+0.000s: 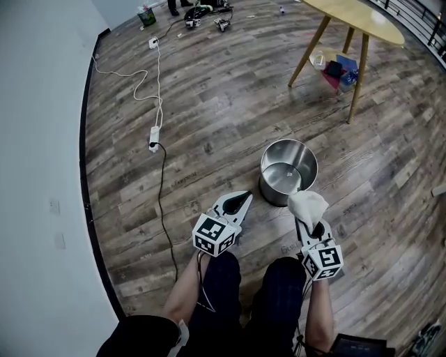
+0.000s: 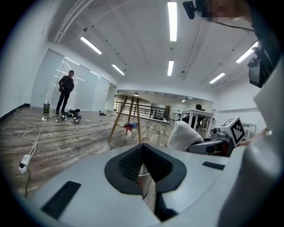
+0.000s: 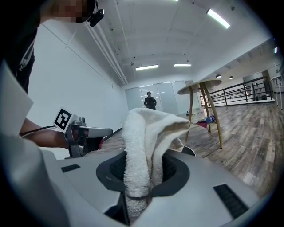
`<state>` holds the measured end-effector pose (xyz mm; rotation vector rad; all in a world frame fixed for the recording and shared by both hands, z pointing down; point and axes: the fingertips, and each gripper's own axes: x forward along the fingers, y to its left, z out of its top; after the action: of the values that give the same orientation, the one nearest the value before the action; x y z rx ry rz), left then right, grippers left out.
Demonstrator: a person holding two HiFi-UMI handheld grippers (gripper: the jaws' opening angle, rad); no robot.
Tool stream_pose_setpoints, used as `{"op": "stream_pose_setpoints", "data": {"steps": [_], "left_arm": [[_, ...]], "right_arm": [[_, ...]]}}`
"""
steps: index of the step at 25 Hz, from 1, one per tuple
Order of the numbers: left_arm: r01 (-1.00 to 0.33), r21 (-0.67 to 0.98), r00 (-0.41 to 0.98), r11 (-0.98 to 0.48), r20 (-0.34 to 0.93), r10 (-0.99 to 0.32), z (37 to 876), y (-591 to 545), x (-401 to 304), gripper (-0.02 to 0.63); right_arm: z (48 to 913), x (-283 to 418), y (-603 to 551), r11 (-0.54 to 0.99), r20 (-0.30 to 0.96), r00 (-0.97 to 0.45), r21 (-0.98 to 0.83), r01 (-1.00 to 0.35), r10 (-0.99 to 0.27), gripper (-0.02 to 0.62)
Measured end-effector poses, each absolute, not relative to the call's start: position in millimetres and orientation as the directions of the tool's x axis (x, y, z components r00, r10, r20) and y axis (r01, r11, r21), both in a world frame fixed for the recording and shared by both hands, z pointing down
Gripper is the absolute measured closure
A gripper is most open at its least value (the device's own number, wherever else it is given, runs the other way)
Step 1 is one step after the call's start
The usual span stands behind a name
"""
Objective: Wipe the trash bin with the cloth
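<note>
A round steel trash bin (image 1: 288, 171) stands open on the wooden floor, just ahead of both grippers. My right gripper (image 1: 311, 222) is shut on a white terry cloth (image 1: 307, 206), whose bunched top touches the bin's near rim. In the right gripper view the cloth (image 3: 146, 142) rises folded out of the jaws of that gripper (image 3: 140, 186). My left gripper (image 1: 240, 202) hovers a little left of the bin, shut with nothing in it. In the left gripper view a sliver of the bin (image 2: 143, 172) shows past the jaws, with the cloth (image 2: 184, 136) to the right.
A wooden table (image 1: 355, 17) stands at the back right with coloured items (image 1: 341, 70) under it. A power strip (image 1: 154, 137) and its cables run along the floor at left, beside a white wall. A person (image 2: 65, 91) stands far off near floor equipment (image 1: 202, 14).
</note>
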<state>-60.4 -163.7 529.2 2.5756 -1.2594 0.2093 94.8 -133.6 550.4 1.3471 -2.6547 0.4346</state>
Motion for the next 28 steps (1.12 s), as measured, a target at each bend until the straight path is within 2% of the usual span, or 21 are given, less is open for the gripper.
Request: {"op": "stream_pose_setpoints", "data": {"steps": [12,22,28], "left_arm": [[-0.797,0.18,0.604,-0.577,0.229,-0.763,596.1,-168.4,-53.7,0.606],[-0.796,0.132,0.603,-0.59,0.24,-0.761,619.3,-167.0,-43.9,0.606],[-0.832,0.137,0.555,-0.537,0.199,-0.808,610.8,-167.2,-65.4,0.606]], "right_arm": [[626.7,74.0,-134.0,0.62,0.255,-0.648,-0.188,-0.762,-0.718,0.502],[666.7,38.2,-138.4,0.665,0.258,-0.692,-0.194,-0.721,-0.674,0.502],[693.6,-2.1,-146.0,0.712,0.282,-0.73,-0.184,-0.678,-0.622,0.502]]}}
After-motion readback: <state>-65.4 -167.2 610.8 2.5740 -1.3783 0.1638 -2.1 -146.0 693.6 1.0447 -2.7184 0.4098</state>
